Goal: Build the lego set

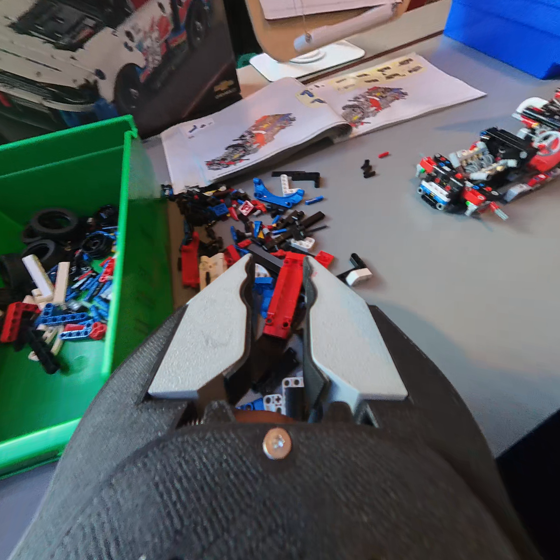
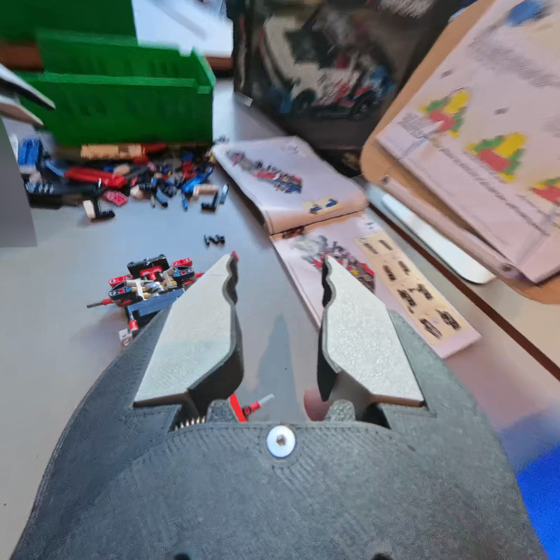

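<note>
1. Lego pieces (image 1: 248, 224) lie in a loose heap on the grey table (image 1: 424, 288), just right of the green bin (image 1: 130, 242) and below the open instruction booklet (image 1: 272, 133).
2. Over the near edge of that heap, the left gripper (image 1: 277, 263) has its jaws narrowed around a long red beam (image 1: 285, 297); the right finger lies against the beam's side, but a thin gap shows on the left, so I cannot tell whether the beam is truly clamped.
3. Beneath and between the fingers lie blue, black and white parts, with a small black-and-white piece (image 1: 357, 272) just right of the tip.
4. Inside the green bin sit black tyres (image 1: 51, 224) and more blue, white and red beams.
5. Well apart to the right stands the part-built car chassis (image 1: 485, 178), red, black and grey.
6. Behind the booklet, the set's box (image 1: 121, 60) leans upright, with a blue bin (image 1: 509, 33) at the far right.
7. In the right wrist view, the right gripper (image 2: 280, 263) hangs above bare table with its jaws spread wide and nothing between them.
8. To its left sits the chassis (image 2: 148, 285); to its right lies the booklet (image 2: 333, 242), with a board of printed sheets (image 2: 485, 136) leaning beyond it.
9. Much of this view is blurred.
</note>
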`<state>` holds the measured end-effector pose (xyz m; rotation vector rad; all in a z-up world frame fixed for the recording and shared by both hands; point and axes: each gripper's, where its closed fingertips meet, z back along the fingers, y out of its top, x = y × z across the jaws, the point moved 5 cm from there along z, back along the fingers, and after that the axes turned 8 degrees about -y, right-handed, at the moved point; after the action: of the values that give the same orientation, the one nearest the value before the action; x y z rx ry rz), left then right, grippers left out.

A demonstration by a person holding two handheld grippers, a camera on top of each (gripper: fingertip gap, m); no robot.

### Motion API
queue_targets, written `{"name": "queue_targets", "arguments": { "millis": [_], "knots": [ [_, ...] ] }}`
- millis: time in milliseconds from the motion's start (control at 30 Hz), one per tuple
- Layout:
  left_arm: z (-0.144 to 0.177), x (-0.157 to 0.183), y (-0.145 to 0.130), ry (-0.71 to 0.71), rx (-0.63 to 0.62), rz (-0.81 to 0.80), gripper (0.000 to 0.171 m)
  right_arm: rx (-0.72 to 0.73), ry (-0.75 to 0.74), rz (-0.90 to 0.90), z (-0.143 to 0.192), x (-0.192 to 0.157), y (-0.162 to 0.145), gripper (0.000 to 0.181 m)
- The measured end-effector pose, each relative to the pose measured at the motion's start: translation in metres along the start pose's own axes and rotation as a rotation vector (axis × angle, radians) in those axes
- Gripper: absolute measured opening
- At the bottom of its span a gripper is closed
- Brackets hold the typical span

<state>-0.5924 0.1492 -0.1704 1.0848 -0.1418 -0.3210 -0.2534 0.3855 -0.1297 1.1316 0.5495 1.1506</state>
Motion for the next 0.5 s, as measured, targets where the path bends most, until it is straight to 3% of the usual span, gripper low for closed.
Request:
{"name": "queue_targets", "arguments": {
  "millis": [67,200,300,400,500],
  "knots": [
    [-0.002,0.007,-0.002,-0.027,0.006,-0.006,0.027,-0.162,0.073,0.098,-0.042,-0.022,0.012,0.058],
    [0.004,0.015,-0.005,-0.061,0.057,0.039,0.026,-0.397,0.186,0.249,-0.144,-0.063,0.026,0.045],
    [0.017,0.018,-0.017,-0.023,0.04,0.016,0.026,-0.53,0.079,0.49,-0.212,-0.064,0.023,0.048],
    [0.039,0.018,-0.035,0.036,0.009,-0.026,0.026,-0.573,0.058,0.568,-0.246,-0.064,0.019,0.048],
    [0.059,0.015,-0.052,0.043,0.015,0.031,0.026,-0.6,0.087,0.547,-0.254,-0.064,0.01,0.045]
  ]
}}
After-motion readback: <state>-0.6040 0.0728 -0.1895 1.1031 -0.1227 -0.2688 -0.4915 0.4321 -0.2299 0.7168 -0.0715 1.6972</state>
